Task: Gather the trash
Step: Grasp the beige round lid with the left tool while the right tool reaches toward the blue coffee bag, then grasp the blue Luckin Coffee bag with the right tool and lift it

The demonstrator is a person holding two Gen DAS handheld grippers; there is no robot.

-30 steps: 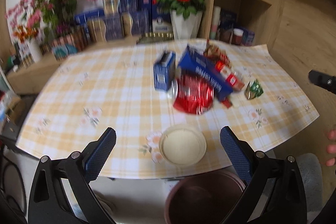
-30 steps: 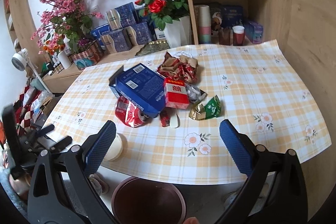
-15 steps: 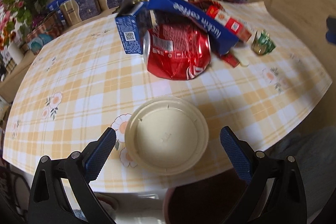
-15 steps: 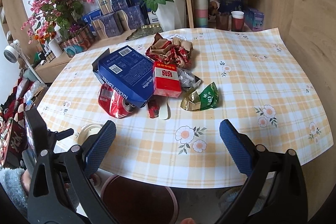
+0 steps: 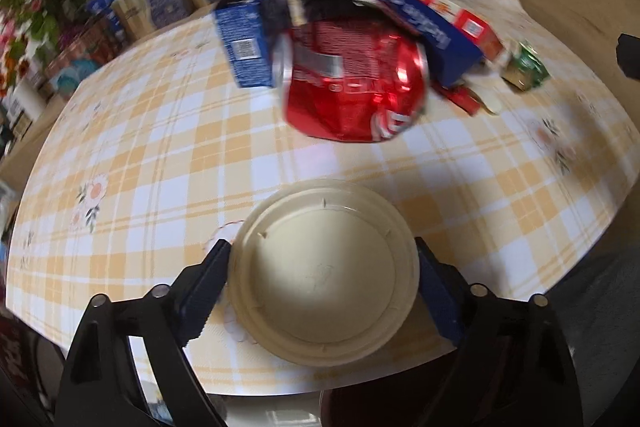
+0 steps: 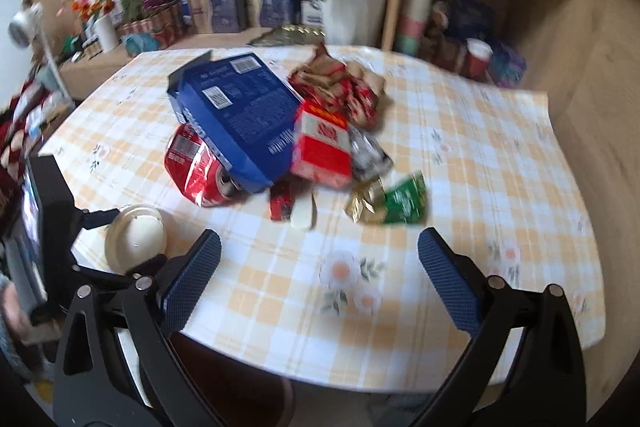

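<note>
Left hand-held gripper [image 5: 322,281] low over the near tabletop [image 5: 160,147] edge, jaws wide, blue pads flanking the cream lid [image 5: 324,275] on both sides, contact unclear. Right hand-held gripper [image 6: 318,281] held higher and to the right, jaws spread wide, nothing between the pads [image 6: 192,277], pointing across the tabletop.
</note>
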